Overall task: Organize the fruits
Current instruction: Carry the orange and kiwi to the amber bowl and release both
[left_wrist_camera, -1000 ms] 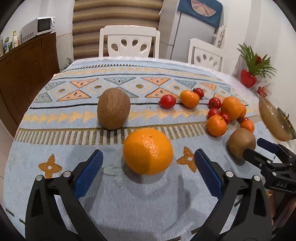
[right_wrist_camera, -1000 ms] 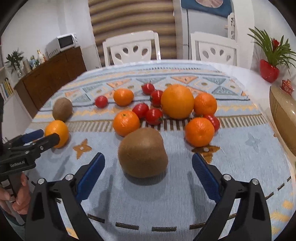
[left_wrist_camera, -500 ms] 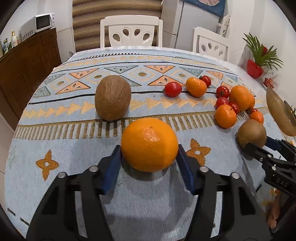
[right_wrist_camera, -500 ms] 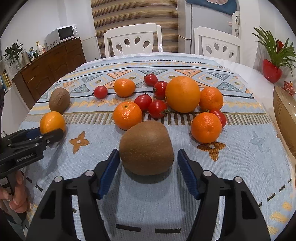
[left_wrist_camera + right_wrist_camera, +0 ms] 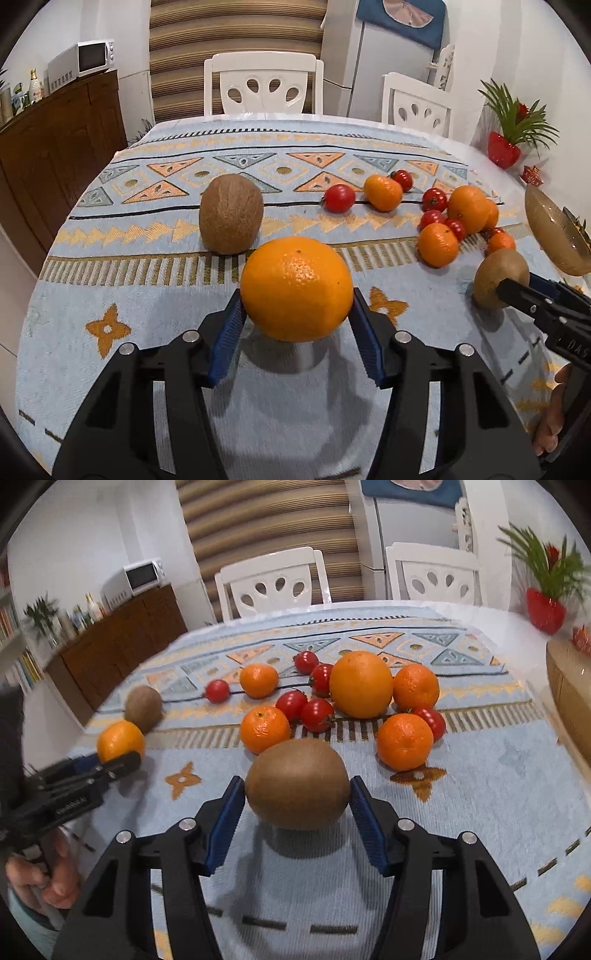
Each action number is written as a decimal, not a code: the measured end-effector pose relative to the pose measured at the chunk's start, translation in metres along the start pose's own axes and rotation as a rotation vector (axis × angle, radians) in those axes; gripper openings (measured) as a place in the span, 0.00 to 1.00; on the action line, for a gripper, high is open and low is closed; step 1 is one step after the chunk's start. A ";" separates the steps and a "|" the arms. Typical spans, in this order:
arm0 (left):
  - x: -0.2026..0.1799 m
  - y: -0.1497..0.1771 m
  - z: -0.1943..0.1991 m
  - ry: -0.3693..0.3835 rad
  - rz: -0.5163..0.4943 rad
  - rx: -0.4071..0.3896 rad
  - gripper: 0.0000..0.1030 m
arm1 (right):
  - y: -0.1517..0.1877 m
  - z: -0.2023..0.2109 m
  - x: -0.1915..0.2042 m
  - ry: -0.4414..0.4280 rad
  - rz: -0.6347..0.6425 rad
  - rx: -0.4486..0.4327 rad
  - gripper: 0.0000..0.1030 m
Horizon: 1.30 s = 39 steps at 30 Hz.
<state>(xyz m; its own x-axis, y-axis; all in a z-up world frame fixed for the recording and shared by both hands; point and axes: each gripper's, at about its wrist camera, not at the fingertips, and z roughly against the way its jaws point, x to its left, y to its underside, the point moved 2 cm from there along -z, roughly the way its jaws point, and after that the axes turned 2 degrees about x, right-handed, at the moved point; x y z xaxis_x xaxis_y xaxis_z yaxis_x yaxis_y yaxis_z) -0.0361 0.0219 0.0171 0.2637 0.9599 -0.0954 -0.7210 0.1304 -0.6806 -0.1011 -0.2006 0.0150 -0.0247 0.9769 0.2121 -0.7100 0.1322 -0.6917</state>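
Between left gripper [image 5: 297, 321] jaws: orange [image 5: 296, 288], glossy, pinched above bench [image 5: 110, 302]. Right view alone shows right gripper [image 5: 297, 805] pinching fuzzy brown kiwi [image 5: 297, 783]; tangerines [image 5: 404, 741] at 1 o'clock.

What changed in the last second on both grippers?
Both closed from wide open. The left gripper now clamps the orange, the right gripper the kiwi; both fruits look lifted slightly off the cloth. The other kiwi and the fruit cluster stayed put.
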 end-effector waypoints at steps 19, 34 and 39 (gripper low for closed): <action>-0.138 -0.042 0.056 0.161 -0.229 -0.094 0.54 | -0.011 0.094 -0.070 0.035 -0.127 -0.126 0.55; -0.366 -0.090 -0.005 0.552 -0.423 0.074 0.54 | -0.024 0.165 -0.256 0.400 -0.399 -0.203 0.55; -0.419 -0.085 -0.048 0.572 -0.453 0.159 0.54 | -0.019 0.148 -0.296 0.418 -0.467 -0.129 0.55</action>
<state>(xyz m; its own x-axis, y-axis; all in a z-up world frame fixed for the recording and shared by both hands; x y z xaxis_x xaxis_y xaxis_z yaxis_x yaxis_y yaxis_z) -0.0543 -0.4036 0.0799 0.8178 0.5305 -0.2231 -0.5351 0.5581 -0.6341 -0.1845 -0.5173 0.0671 0.5618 0.7910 0.2421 -0.4885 0.5534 -0.6746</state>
